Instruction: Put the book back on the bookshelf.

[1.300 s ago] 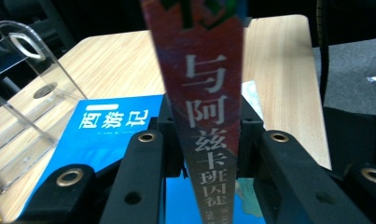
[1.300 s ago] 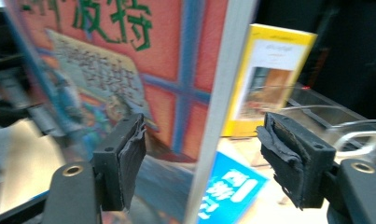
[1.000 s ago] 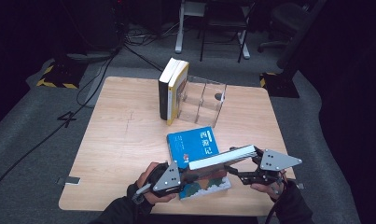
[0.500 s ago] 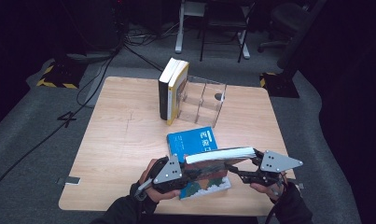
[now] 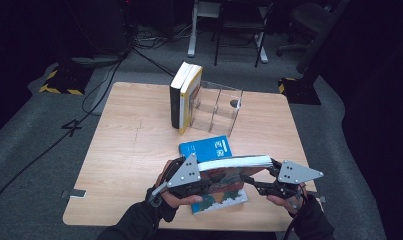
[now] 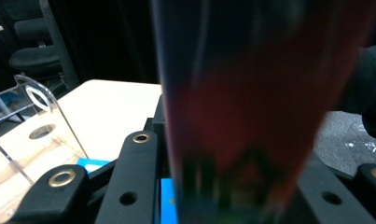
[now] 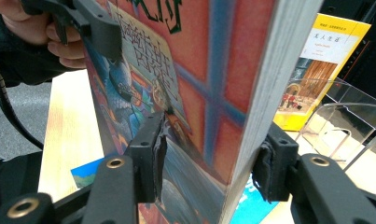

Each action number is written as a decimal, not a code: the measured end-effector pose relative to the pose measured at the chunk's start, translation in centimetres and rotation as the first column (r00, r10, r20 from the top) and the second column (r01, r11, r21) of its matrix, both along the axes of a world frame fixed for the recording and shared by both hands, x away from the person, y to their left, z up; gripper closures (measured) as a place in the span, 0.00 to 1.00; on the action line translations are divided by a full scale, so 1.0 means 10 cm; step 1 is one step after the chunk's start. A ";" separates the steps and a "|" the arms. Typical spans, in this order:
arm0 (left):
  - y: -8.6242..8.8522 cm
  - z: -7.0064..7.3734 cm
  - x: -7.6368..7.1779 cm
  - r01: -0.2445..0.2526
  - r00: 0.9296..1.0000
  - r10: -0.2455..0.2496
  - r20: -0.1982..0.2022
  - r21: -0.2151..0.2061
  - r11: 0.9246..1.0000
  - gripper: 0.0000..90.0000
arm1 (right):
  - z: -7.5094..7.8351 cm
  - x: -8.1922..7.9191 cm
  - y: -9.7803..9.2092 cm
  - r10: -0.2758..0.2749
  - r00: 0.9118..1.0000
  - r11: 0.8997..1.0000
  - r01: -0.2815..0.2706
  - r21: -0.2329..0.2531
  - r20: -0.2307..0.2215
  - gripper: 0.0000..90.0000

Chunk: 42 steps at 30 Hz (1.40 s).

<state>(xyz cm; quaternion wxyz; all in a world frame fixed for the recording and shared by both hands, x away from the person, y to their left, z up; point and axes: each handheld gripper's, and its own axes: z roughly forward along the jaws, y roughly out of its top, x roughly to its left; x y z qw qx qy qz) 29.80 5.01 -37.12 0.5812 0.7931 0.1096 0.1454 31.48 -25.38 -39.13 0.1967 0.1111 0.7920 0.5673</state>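
Note:
A thick book with a red and blue illustrated cover (image 5: 234, 162) stands on edge above the table's front, white page edge upward. My left gripper (image 5: 209, 181) holds its left end and my right gripper (image 5: 262, 179) its right end. In the right gripper view both pads (image 7: 158, 156) press the book (image 7: 190, 93) from either side of the right gripper (image 7: 211, 163). In the left gripper view the blurred book (image 6: 241, 116) fills the gap of the left gripper (image 6: 232, 186), whose jaws stand close against it.
A blue book (image 5: 206, 148) and a colourful book (image 5: 224, 201) lie flat on the wooden table (image 5: 134, 150) under the raised one. Farther back, upright books (image 5: 185, 97) lean against a clear acrylic rack (image 5: 216, 107). Chairs and cables lie beyond the table.
The left gripper has moved right and up along the book. The book has risen from a slant to nearly level on its edge. The right gripper has barely moved.

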 end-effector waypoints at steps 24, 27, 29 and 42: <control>-0.06 0.10 0.08 0.013 1.000 -0.013 -0.006 0.000 1.000 0.80 | 0.01 0.03 0.06 -0.035 0.999 0.999 0.035 0.006 0.000 0.52; -0.07 0.10 0.07 0.020 1.000 -0.020 -0.001 0.004 1.000 0.81 | 0.01 0.03 0.06 -0.038 0.999 0.999 0.038 0.005 -0.003 0.49; -0.07 0.10 0.07 0.019 1.000 -0.019 0.001 0.002 1.000 0.82 | 0.01 0.02 0.05 -0.044 0.999 0.999 0.044 0.005 -0.006 0.48; -0.04 0.09 0.22 -0.029 1.000 0.028 -0.014 -0.024 0.999 0.82 | -0.05 0.09 -0.12 -0.097 0.993 0.995 0.097 -0.002 -0.063 0.43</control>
